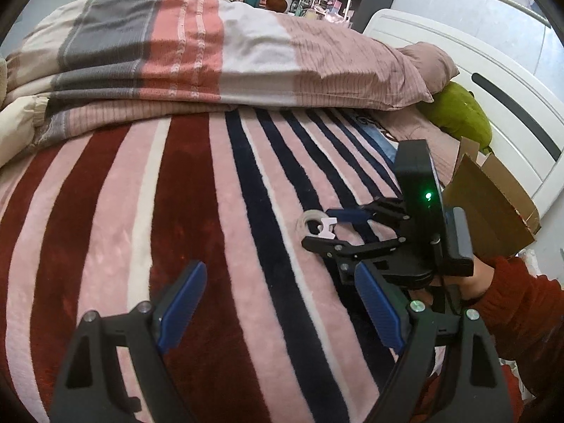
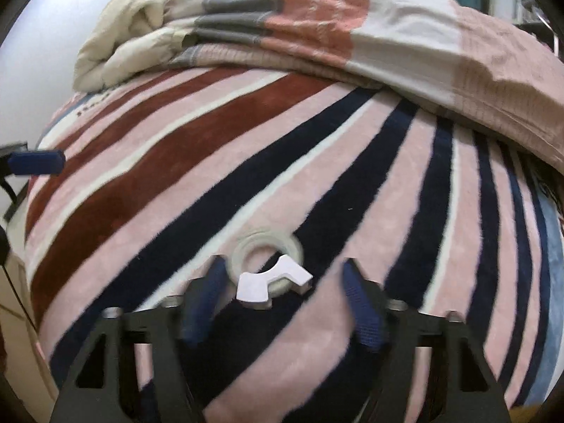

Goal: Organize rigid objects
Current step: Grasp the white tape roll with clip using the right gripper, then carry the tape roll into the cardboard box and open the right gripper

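Observation:
A clear tape roll (image 2: 268,252) with a white cutter piece (image 2: 273,282) on its near rim lies flat on the striped blanket (image 2: 246,162). My right gripper (image 2: 282,282) points down at it with one blue pad on each side. The pads (image 2: 359,303) stand apart from the roll, so this gripper is open. From the left wrist view the same roll (image 1: 306,221) sits between the right gripper's (image 1: 326,230) fingers. My left gripper (image 1: 278,296) hovers over the red and pink stripes, open with nothing between its fingers. One of its blue fingertips (image 2: 35,162) shows at the left edge of the right wrist view.
A folded checked duvet (image 1: 218,53) is piled across the far side of the bed. An open cardboard box (image 1: 493,204), a green plush toy (image 1: 461,112) and the white headboard (image 1: 493,81) stand at the right. A hand in a red sleeve (image 1: 521,303) holds the right gripper.

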{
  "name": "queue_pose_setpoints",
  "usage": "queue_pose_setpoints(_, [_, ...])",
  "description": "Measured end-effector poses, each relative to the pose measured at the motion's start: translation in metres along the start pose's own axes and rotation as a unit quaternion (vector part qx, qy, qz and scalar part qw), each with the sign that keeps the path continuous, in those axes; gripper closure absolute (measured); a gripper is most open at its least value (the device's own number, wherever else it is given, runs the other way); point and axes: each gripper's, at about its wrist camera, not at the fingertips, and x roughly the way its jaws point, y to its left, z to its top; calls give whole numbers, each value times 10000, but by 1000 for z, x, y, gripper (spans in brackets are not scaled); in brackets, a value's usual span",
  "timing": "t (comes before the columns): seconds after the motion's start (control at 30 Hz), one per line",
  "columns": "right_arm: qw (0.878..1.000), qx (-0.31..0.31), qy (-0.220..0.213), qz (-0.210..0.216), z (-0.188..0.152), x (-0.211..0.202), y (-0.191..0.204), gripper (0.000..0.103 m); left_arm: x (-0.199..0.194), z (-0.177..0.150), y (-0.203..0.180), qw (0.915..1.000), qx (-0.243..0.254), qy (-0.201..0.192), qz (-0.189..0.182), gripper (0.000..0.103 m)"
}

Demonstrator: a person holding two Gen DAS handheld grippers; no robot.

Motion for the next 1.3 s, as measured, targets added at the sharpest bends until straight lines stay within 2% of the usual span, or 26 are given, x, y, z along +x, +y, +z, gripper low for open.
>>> queue_pose_setpoints(0.07, [9999, -85, -72, -78, -1, -5, 4, 66, 0, 0, -2, 10000, 11, 13, 4, 19])
queue_pose_setpoints(0.2, [9995, -208, -217, 126, -8, -33, 17, 66, 0, 6, -10, 9999, 31, 26, -139, 19])
queue_pose_setpoints(0.43, [9950, -519, -765, 378, -22, -128, 53, 66, -8, 18, -65, 9953, 360, 81, -898, 19])
queue_pose_setpoints(0.53, [9924, -619, -1021, 291, -28, -166, 58, 66, -16, 24, -95, 9908, 544, 70, -1239, 30])
queue_pose_setpoints(0.6, [9908, -655, -1165, 226, -31, -187, 57, 66, -21, 31, -116, 9879, 696, 40, -1383, 44])
queue_pose_setpoints(0.7, [9895, -563, -1334, -11, -38, -214, 47, 66, -30, 41, -146, 9817, 910, 6, -1670, 60])
queue_pose_setpoints(0.93, [9870, -255, -1535, -411, -61, -259, 3, 66, -23, 64, -218, 9739, 1437, -6, -1759, 61])
queue_pose_setpoints(1.13, [9856, 129, -1480, -803, -86, -282, -47, 66, 7, 80, -275, 9641, 1760, 181, -1982, 61])
queue_pose_setpoints(1.3, [9852, 444, -1314, -1009, -103, -284, -84, 66, 42, 89, -313, 9589, 1902, 424, -2063, 61])
